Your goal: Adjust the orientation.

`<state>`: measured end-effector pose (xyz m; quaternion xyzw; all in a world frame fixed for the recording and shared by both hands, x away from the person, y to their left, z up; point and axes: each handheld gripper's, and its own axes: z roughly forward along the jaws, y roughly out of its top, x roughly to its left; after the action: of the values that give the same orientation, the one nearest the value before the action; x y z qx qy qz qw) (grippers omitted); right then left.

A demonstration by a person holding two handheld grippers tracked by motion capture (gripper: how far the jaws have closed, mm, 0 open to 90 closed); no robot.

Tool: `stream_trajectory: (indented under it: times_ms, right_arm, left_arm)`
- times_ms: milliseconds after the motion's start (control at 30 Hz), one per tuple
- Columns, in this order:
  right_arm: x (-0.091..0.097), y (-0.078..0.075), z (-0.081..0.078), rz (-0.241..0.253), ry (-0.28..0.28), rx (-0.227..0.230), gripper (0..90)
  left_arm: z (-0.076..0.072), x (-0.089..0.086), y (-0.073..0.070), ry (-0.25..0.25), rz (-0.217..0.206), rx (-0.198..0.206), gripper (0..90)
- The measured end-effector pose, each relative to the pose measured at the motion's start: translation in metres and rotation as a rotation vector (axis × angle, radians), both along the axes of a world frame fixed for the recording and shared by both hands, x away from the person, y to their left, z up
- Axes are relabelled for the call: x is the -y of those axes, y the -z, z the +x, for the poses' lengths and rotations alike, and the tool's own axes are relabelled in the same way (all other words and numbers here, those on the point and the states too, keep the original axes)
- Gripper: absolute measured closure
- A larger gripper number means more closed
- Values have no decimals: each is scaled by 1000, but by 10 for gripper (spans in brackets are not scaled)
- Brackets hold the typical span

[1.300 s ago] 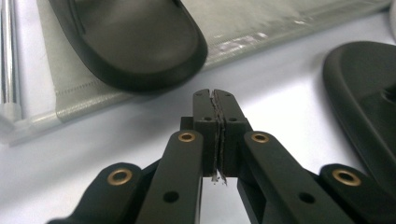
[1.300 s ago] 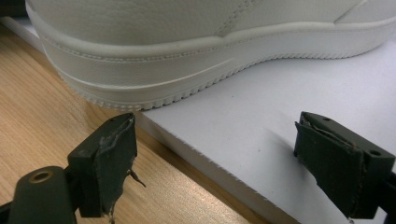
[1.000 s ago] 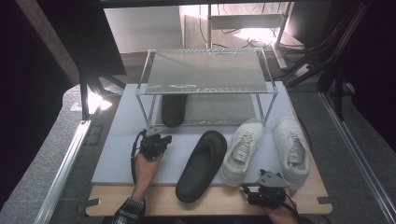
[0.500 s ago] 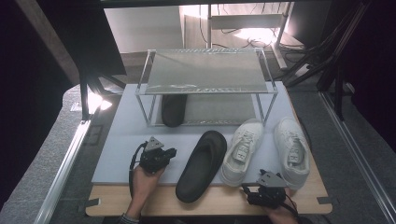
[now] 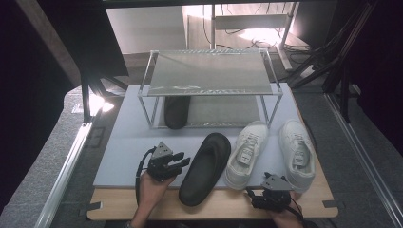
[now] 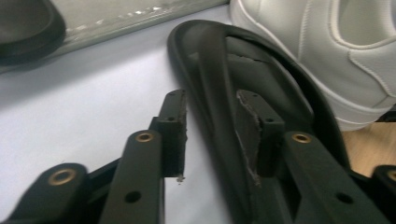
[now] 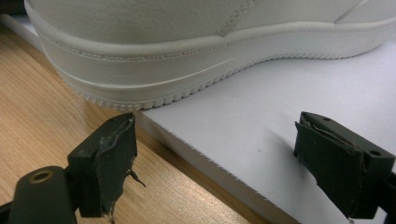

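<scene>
Black slipper [image 5: 205, 167]: lies lower centre of the high view on the grey mat [image 5: 123, 142], heel end over the wooden board [image 5: 223, 205].

Left gripper [image 5: 179, 163]: at the slipper's left edge. In the left gripper view its jaws stand partly open astride the slipper's side rim [image 6: 212, 93], one pad outside on the mat, one inside the footbed; not yet closed on it.

Risk: the thin rim may fold or slide out as the jaws close, or the slipper may shove into the near white sneaker [image 5: 247, 153], which sits just beside it.

Right gripper [image 5: 267, 194]: lower right, jaws wide open, empty, before a sneaker's heel at the mat's edge.

Also present: second white sneaker [image 5: 297, 153]; wire rack [image 5: 209, 80], upper centre, another black slipper [image 5: 176, 111] beneath it.

Change: a second earlier the left gripper was farther left, clear of the slipper; the right gripper is unmoved.
</scene>
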<state>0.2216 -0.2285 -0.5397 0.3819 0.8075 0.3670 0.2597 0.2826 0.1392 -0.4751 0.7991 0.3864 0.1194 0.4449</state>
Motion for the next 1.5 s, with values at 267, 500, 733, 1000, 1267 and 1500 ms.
stream_trajectory:
  times_ms: [267,500,733,1000,1267,1500]
  right_arm:
    - [0,0,0,2,0,-1,136]
    - [0,0,0,3,1,-3,136]
    - [0,0,0,5,1,-3,136]
    - [0,0,0,4,-1,-2,136]
    - [0,0,0,2,-2,0,136]
    - [0,0,0,4,-1,-2,136]
  left_arm:
    - [7,17,13,18,33,-33,615]
    - [13,27,18,15,44,-53,634]
    - [20,32,22,-6,53,-73,687]
    - [19,31,20,-23,52,-79,763]
    - [21,26,16,-32,66,-75,785]
    - [23,20,6,-49,80,-56,785]
